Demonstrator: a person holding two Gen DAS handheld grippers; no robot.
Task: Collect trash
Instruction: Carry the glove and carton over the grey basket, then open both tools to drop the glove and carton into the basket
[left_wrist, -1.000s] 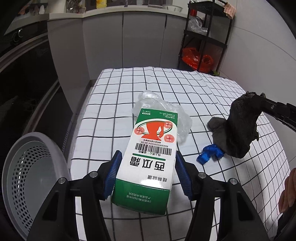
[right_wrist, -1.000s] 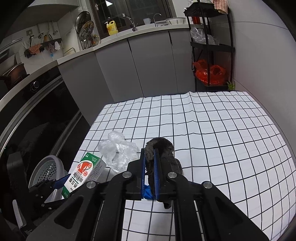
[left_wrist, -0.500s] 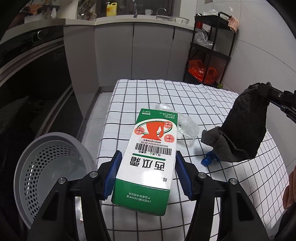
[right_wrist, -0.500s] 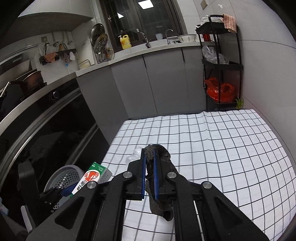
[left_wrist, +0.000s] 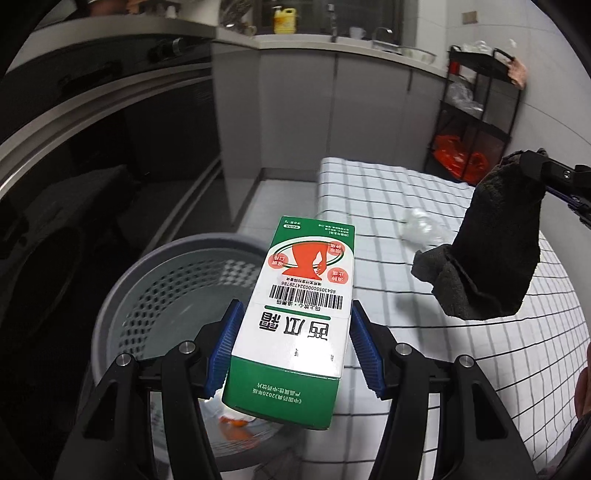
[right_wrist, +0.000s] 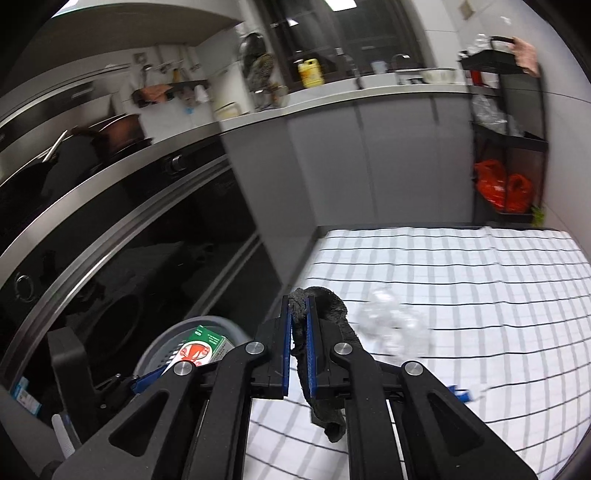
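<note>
My left gripper (left_wrist: 294, 345) is shut on a green and white carton (left_wrist: 301, 306), its blue pads pressed on both sides. The carton hangs over the right rim of a grey perforated bin (left_wrist: 162, 295) that stands on the floor beside the table. In the right wrist view the same carton (right_wrist: 197, 349) shows above the bin (right_wrist: 207, 323). My right gripper (right_wrist: 299, 325) is shut on a dark grey cloth (right_wrist: 325, 410) that hangs below its fingers. The left wrist view shows that cloth (left_wrist: 491, 258) dangling over the checked tablecloth (left_wrist: 388, 206). Crumpled clear plastic (right_wrist: 391, 325) lies on the table.
Some trash, white and orange, lies at the bottom of the bin (left_wrist: 232, 421). A small blue scrap (right_wrist: 460, 393) lies on the cloth. A dark oven front (right_wrist: 110, 258) and grey cabinets (right_wrist: 332, 158) line the left and back. A black shelf rack (right_wrist: 509, 110) stands at the back right.
Both grippers have swung left and risen: the carton moved from over the table to over the bin, and the cloth has been lifted clear of the table.
</note>
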